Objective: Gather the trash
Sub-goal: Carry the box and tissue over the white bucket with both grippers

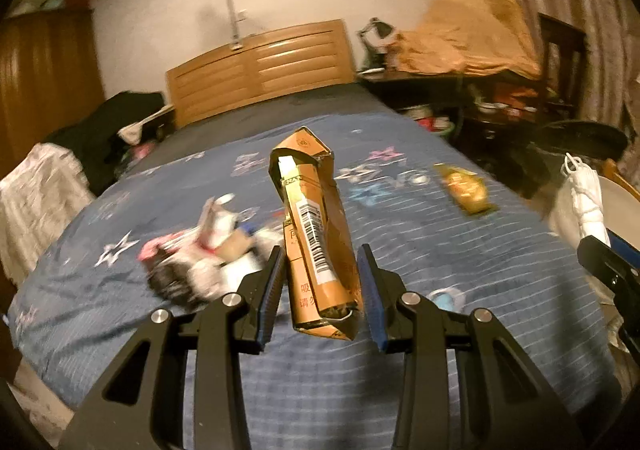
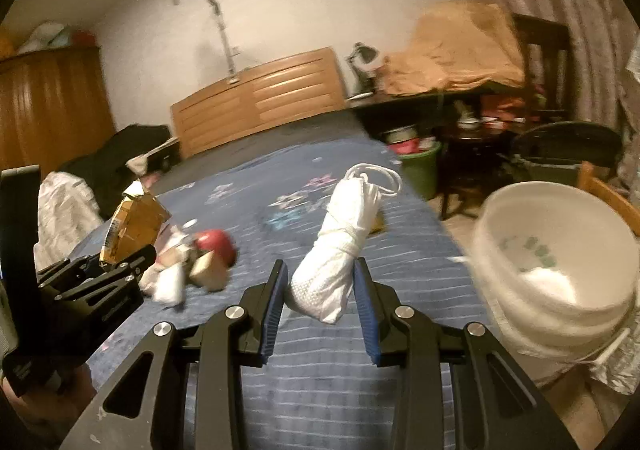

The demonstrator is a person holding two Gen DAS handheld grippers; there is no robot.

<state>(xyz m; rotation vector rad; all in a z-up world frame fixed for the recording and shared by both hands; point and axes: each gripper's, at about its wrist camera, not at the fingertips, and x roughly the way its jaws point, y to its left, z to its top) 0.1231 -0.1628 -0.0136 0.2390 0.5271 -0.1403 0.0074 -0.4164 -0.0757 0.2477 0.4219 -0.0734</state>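
My left gripper [image 1: 320, 282] is shut on a crushed golden cigarette pack [image 1: 314, 234] and holds it above the blue bedspread [image 1: 460, 270]. It also shows in the right wrist view [image 2: 132, 226]. My right gripper [image 2: 320, 286] is shut on a rolled white face mask [image 2: 344, 246] with ear loops, held above the bed; it shows at the right edge of the left view [image 1: 584, 206]. A heap of trash [image 1: 208, 250] lies on the bed to the left, with a red apple [image 2: 216, 244] and paper scraps. A yellow wrapper [image 1: 466, 188] lies further right.
A white bucket [image 2: 560, 250] lined with a bag stands at the right of the bed. A green bin [image 2: 420, 170] stands beyond it near a cluttered dark table [image 2: 472, 130]. A wooden headboard [image 1: 260, 70] is at the far end. Clothes [image 1: 100, 122] are piled left.
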